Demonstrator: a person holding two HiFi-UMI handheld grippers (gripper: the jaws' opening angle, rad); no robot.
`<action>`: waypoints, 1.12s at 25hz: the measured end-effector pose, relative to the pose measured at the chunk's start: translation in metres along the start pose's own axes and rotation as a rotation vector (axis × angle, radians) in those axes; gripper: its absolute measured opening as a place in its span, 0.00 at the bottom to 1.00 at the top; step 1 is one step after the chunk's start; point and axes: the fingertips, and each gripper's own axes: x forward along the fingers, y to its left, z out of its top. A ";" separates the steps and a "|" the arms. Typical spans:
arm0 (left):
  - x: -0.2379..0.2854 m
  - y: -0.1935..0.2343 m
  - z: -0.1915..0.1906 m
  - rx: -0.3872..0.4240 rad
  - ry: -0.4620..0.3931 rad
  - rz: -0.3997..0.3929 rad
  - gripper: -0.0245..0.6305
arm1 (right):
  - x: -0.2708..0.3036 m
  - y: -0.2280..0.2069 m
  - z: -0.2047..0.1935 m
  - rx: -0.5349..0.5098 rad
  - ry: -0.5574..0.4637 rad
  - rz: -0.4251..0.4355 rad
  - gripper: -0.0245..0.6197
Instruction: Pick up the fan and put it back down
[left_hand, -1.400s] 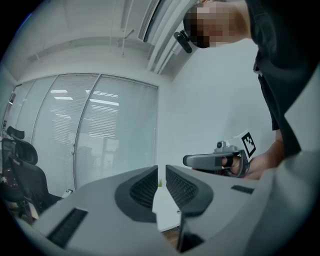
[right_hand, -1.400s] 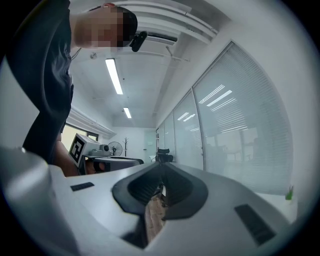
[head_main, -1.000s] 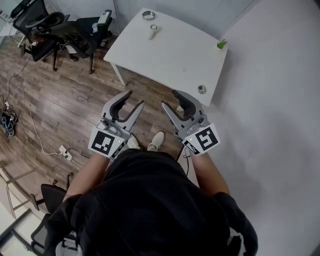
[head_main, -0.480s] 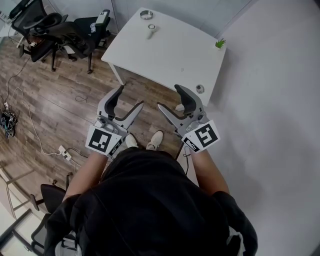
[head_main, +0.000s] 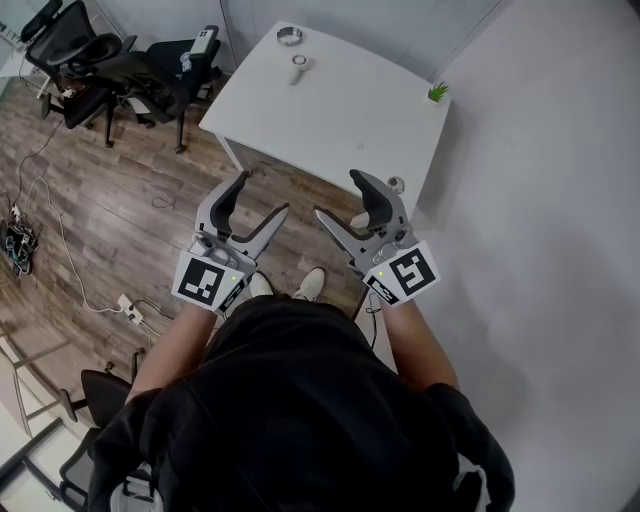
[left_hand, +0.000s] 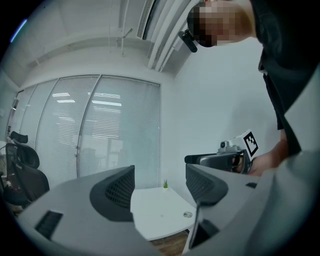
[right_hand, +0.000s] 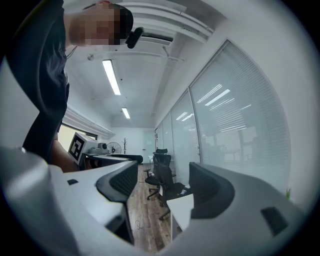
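Office room: wood floor (head_main: 100, 200) covers the left half of the head view, blank white wall (head_main: 560, 200) fills the right. White table (head_main: 340, 110) sits top centre, black office chairs (head_main: 120, 70) upper left, loose cable (head_main: 60, 240) down the left edge. Person stands bottom centre, shoes (head_main: 312, 282) just below the tools. Mid-frame, side by side and held level: left gripper (head_main: 262, 195) and right gripper (head_main: 338, 194), tips aimed up-frame at the table but short of its near edge. Both sets of jaws have just been opening and stand spread wide. Each gripper view shows nothing between them, only distant room. My read on the step: pre-approach, pick not started. The fan (head_main: 298, 67) is at the top of the frame on the far part of the table, well apart from both grippers. Next move likely calls for stepping in and reaching across most of the tabletop, then lining one open gripper on the handle, coming in low to the surface. Which gripper takes it: can't tell yet. Small stuff: round metal dish (head_main: 289, 34) just beyond the fan at the far edge, green plant (head_main: 437, 92) at the table's right corner, metal disc (head_main: 396, 184) at its near right corner. The fan itself is small and white, round head plus short handle, and looks to lie flat. Probably a handheld type, too small to confirm blades or guard.
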 end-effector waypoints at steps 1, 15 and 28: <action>0.002 -0.001 0.002 0.003 0.000 0.003 0.52 | -0.001 -0.002 0.002 0.000 -0.002 0.004 0.53; 0.018 0.014 0.002 0.010 0.011 0.086 0.52 | 0.016 -0.027 -0.002 0.020 -0.006 0.070 0.53; 0.040 0.131 -0.012 -0.022 0.009 -0.015 0.52 | 0.134 -0.043 -0.020 0.011 0.036 -0.006 0.53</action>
